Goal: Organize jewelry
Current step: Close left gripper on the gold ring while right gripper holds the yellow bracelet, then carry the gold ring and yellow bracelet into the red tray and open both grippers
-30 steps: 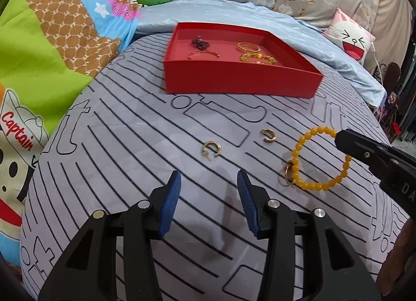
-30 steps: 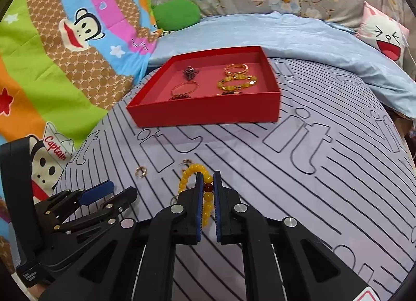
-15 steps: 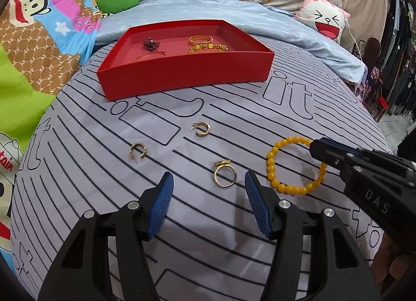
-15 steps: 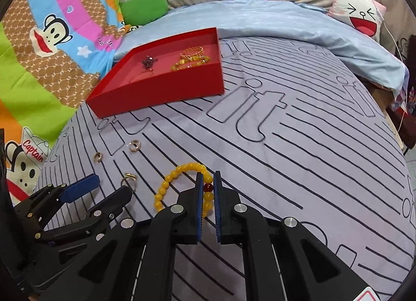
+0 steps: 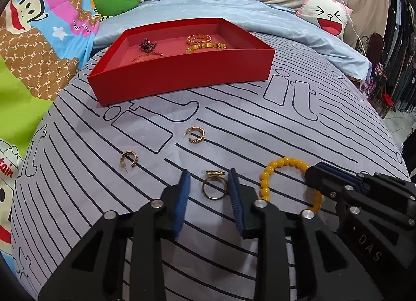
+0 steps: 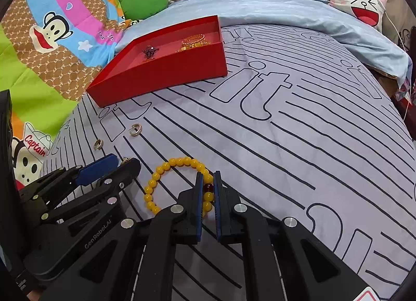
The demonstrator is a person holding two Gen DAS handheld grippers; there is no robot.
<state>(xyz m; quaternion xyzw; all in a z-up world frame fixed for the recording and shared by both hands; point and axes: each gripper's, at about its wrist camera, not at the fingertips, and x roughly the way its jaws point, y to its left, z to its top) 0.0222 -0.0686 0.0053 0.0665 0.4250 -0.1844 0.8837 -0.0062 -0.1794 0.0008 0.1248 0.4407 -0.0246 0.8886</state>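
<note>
Grey bedspread (image 5: 260, 129) with black line print; loose jewelry is laid out on it, in front of the red tray (image 5: 182, 77).

Left gripper (image 5: 209, 184): jaws held wide apart, nothing gripped. A gold ring (image 5: 213, 187) is framed between the blue pads (image 5: 182, 197), lying nearer the right pad. The placement is judged to be a line-up for a pinch on the ring.

Right gripper (image 6: 207, 191): jaws drawn narrow around the yellow bead bracelet (image 6: 166, 168), closed on it at the dark red bead (image 6: 207, 187). The rest of the loop is seen lying flat on the bedspread, so a grip is judged made but a lift not yet begun. In the left wrist view the same bracelet (image 5: 273, 171) is partly covered by the right gripper's tips.

Two gold hoop earrings are left on the bedspread, apart from each other: one (image 5: 196, 135) nearer the tray, one (image 5: 129, 159) off to the left. Both untouched.

Tray: shallow, red, open. Inside, a dark beaded piece (image 5: 147, 45) at left and gold bracelets (image 5: 202, 42) at right are noted, well apart from one another. It is taken as the destination for the loose pieces.

Bracelet: round, glossy, evenly sized yellow beads, with one red. Ring: thin band with a small dark-set top, lying flat.
</note>
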